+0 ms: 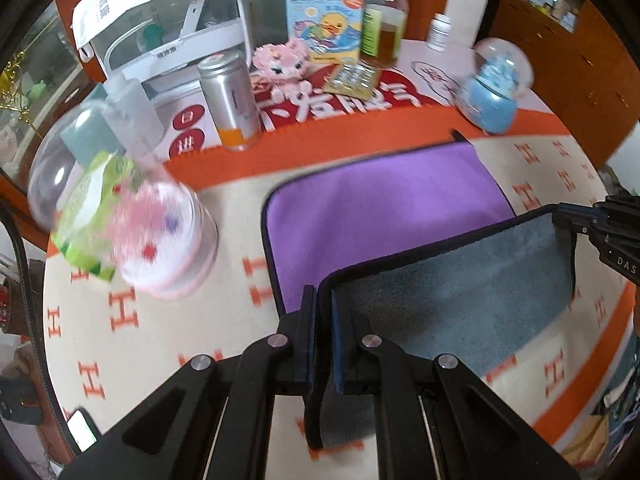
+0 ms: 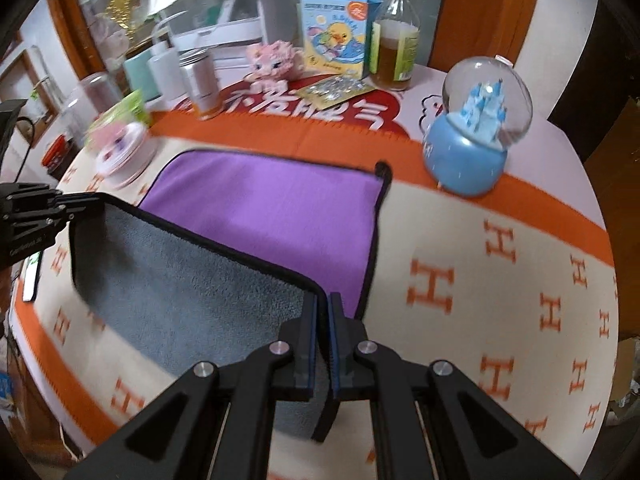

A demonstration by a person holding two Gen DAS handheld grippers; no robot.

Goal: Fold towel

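At nine o'clock in the left wrist view a clear dome with a pink base stands on the cloth, a green pack against it. Toward eleven o'clock is a silver can, and past it a pink toy. At twelve o'clock stand a duck box and a bottle.

The towel fills the centre: its purple face lies flat on the cloth, while the near edge is lifted, showing the grey underside. The left gripper, at six o'clock, is clamped narrow on the towel's near-left corner, the black hem pinched between its blue pads. At three o'clock the right gripper pinches the other lifted corner, so the raised edge hangs stretched between the two. A blue snow globe sits at one to two o'clock.

In the right wrist view the left gripper appears at nine o'clock, gripping its corner. The towel runs from there across the centre, grey side near, purple beyond. The right gripper, at six o'clock, is closed tight on the hem. The snow globe stands at two o'clock, well apart from the towel.
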